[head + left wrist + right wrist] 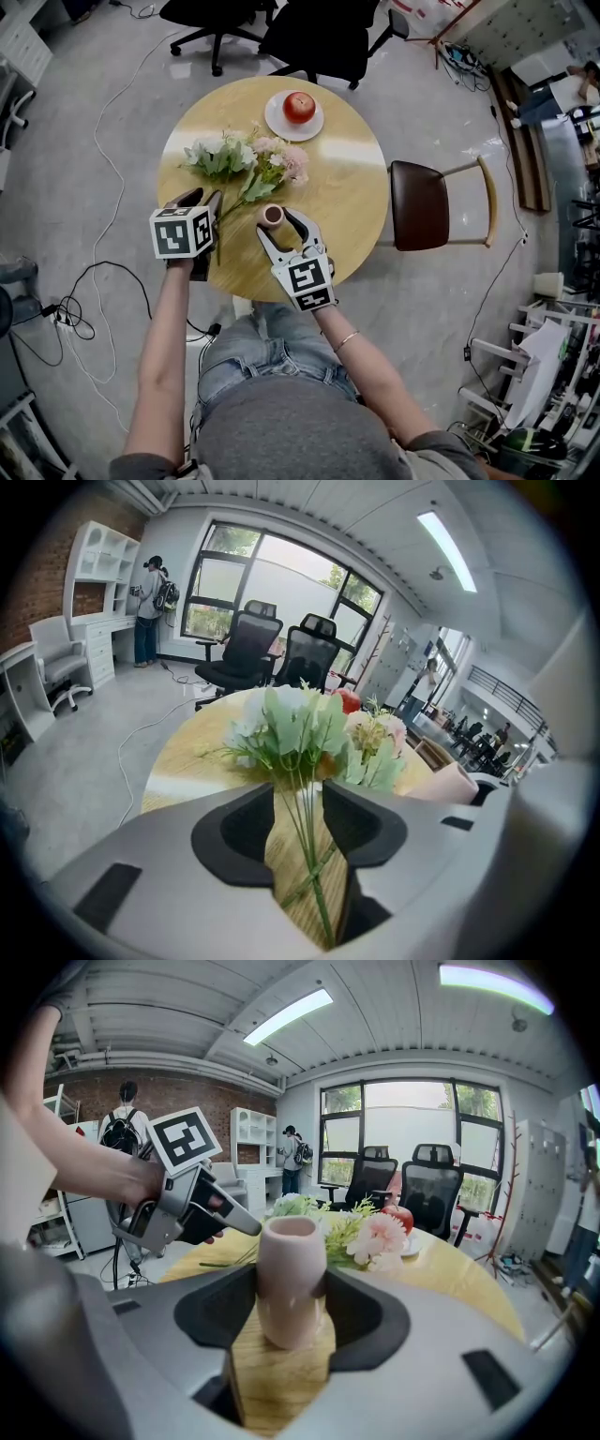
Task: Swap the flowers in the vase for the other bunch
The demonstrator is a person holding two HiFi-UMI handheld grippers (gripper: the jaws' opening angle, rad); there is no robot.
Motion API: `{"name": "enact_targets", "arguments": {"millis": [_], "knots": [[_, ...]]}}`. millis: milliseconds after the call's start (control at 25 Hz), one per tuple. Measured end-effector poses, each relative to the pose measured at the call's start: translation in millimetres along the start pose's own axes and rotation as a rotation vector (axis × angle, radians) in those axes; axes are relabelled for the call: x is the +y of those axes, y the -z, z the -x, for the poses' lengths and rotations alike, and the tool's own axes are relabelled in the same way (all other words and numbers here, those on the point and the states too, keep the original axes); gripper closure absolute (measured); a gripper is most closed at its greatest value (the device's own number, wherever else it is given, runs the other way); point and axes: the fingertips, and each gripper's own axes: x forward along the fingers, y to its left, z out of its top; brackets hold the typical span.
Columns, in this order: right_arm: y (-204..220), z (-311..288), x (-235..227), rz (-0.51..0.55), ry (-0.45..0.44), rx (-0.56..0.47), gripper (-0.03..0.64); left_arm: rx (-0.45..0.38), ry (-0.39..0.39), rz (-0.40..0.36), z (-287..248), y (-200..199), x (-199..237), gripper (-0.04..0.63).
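An empty pink vase (pixel 273 216) stands near the front edge of the round wooden table (pixel 347 187), and my right gripper (pixel 283 225) is shut on it, pads against both of its sides (pixel 292 1279). Two bunches lie on the table: green-and-white flowers (pixel 217 155) and pink flowers (pixel 284 159). My left gripper (pixel 204 199) is low over the green bunch's thin stems (pixel 309 846), which run between its open jaws (pixel 298 822) without being pinched. From the right gripper view the left gripper (pixel 202 1208) is just left of the vase.
A white plate (pixel 279 122) with a red apple (pixel 300 106) sits at the table's far side. A brown chair (pixel 422 204) stands right of the table, black office chairs (pixel 319 37) behind it. Cables run across the floor at left.
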Motion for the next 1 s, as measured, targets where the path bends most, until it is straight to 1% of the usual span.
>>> {"name": "enact_targets", "arguments": {"millis": [160,400,520,640,720,880,1000], "knots": [[-1,-1,1,0.000,0.001,0.001,0.377,0.030,0.006,0.001,-12,2,1,0.417],[0,-1,3,0.000,-0.001,-0.001,0.377,0.111,0.040,0.012,-31,6,1,0.408],[0,-1,3,0.000,-0.002,-0.002,0.377,0.141,0.044,0.003,-38,6,2,0.405],[0,-1,3,-0.001,-0.002,-0.002,0.377,0.159,0.028,-0.024,-43,5,2,0.408],[0,-1,2,-0.001,-0.003,-0.002,0.377,0.163,0.013,-0.038,-46,5,2,0.422],[0,-1,2,-0.002,-0.004,-0.003,0.377,0.176,-0.015,-0.054,-52,7,3,0.450],[0,-2,2,-0.001,-0.004,-0.004,0.377,0.187,-0.021,-0.057,-56,9,3,0.472]]}}
